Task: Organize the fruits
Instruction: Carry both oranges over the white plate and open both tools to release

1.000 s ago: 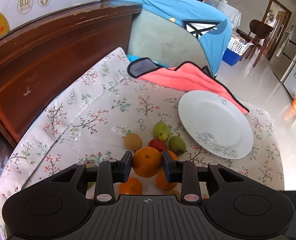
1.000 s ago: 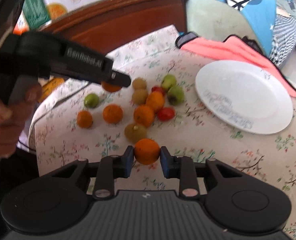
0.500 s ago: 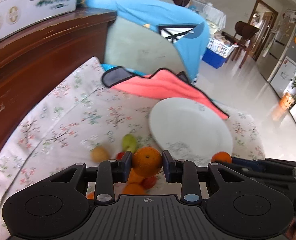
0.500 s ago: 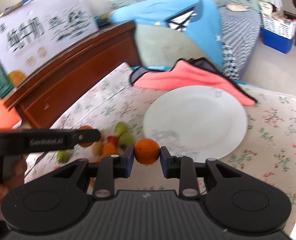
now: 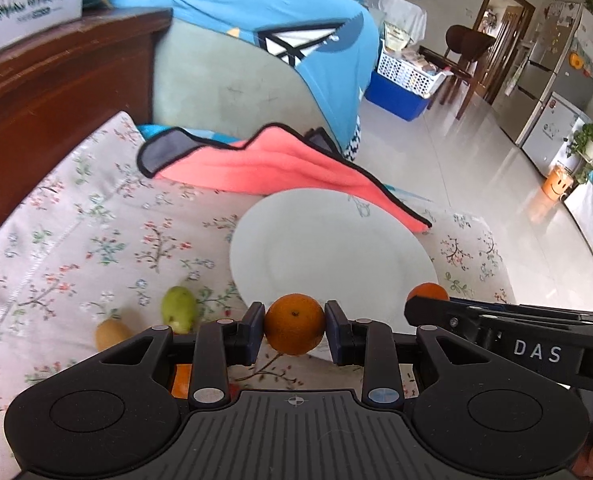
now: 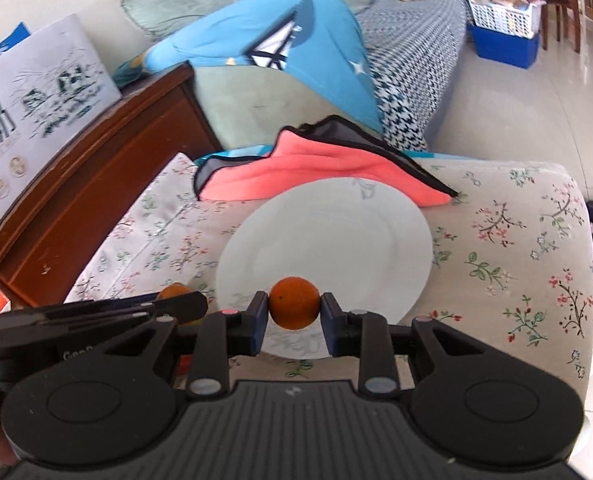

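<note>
Left gripper (image 5: 294, 330) clamps an orange (image 5: 295, 323) at its widest part, one pad on each side, held above the near rim of the white plate (image 5: 328, 248). Left of it on the flowered cloth (image 5: 96, 232): a yellowish fruit (image 5: 110, 334) and a green fruit (image 5: 179, 307), both loose, near each other. Plate looks bare; pink towel (image 5: 280, 168) lies behind it, touching the far rim.

Right gripper (image 6: 293, 314) likewise grips a second orange (image 6: 293, 307) across its middle, over the plate's (image 6: 324, 236) near edge. Each tool is partly visible in the other's view.

Handling, as judged: oranges look firm, light, round, with a dimpled skin that gives fair grip. Hold across the widest part seems sound; a hold off centre would likely squeeze the fruit out. Round fruit may roll on the smooth plate, so a low release toward the centre looks wise. Plate itself is breakable and may slide on the cloth.
</note>
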`<state>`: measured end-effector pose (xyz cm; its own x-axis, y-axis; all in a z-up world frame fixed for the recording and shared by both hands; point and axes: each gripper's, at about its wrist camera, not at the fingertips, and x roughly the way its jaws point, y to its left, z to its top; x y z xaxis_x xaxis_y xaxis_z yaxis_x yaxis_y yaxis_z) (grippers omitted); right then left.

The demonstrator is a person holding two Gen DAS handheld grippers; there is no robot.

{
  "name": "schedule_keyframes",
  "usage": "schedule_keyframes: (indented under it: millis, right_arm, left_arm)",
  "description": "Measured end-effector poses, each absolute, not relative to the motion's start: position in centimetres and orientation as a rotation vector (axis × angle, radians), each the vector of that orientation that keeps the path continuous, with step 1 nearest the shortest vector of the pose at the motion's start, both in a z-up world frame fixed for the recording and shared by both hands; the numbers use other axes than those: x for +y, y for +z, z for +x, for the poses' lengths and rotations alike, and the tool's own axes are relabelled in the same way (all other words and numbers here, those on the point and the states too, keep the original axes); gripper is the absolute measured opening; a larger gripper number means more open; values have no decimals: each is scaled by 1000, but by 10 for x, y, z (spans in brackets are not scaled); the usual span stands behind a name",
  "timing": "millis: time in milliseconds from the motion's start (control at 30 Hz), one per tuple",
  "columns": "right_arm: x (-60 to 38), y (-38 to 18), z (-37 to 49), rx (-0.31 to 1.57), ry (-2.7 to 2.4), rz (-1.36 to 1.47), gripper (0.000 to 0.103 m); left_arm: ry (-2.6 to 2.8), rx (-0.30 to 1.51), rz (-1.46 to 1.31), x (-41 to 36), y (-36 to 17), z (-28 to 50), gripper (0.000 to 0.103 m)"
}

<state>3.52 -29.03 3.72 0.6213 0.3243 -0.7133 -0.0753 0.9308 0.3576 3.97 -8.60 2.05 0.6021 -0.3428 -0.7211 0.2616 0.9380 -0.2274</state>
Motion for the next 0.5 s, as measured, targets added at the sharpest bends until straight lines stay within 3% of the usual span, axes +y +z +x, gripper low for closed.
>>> schedule_keyframes:
  millis: [500]
  right_arm:
    - [-303,9,60,935,194,361,28]
  left_arm:
    - [-324,903,-105,-108,-10,65,30]
